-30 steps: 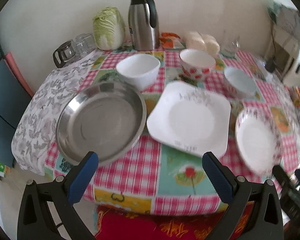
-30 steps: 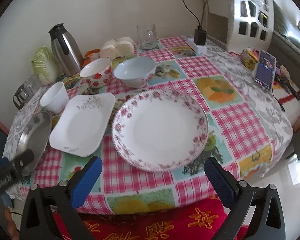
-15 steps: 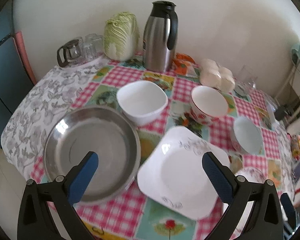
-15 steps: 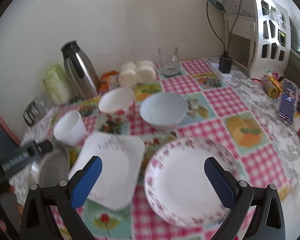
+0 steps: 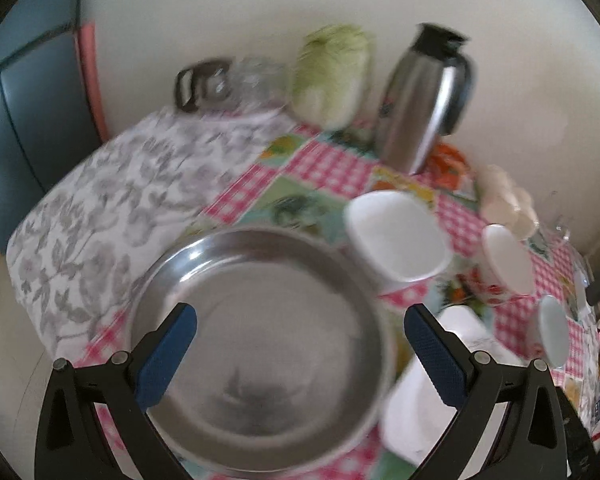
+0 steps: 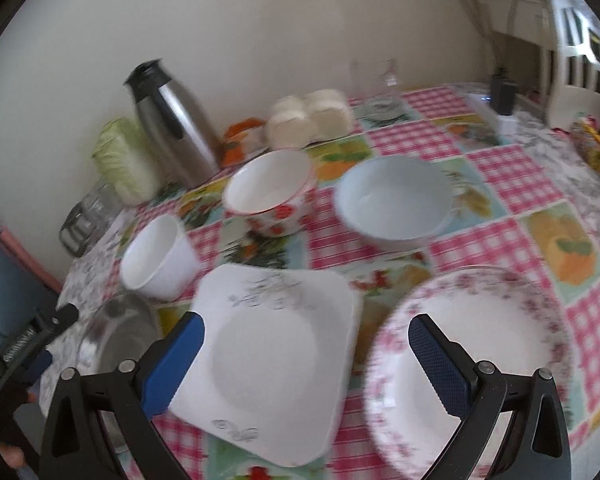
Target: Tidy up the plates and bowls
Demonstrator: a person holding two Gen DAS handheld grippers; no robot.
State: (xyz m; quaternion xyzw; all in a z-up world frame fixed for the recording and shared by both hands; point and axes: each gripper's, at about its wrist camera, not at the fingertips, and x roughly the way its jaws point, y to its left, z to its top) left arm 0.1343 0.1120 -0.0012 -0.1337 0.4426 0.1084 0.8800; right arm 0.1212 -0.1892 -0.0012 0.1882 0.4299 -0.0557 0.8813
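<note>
The steel pan [image 5: 260, 344] lies at the near left corner of the tabletop [image 6: 512, 176], directly ahead of and below our left gripper [image 5: 300, 352], whose jaws stand released and wide, one pad over the pan's floor and the other over its right rim, gripping nothing. Just right of the pan is the square plate [image 6: 276, 356], ahead of our right gripper [image 6: 306, 360], jaws likewise released; its left pad hangs over the plate's near left edge, its right pad over the floral plate [image 6: 484, 356] at the near right. Behind them, toward the wall, run three bowls: the white bowl [image 6: 156, 260], the strawberry bowl [image 6: 268, 192] and the pale blue bowl [image 6: 394, 200]. We judge the pan is the left hand's piece, being far nearer to it, and round, so no axis matters; only a rim must come between the jaws. Flask [image 6: 172, 124], cabbage [image 5: 332, 76] and glasses [image 5: 228, 84] stand along the far edge.
</note>
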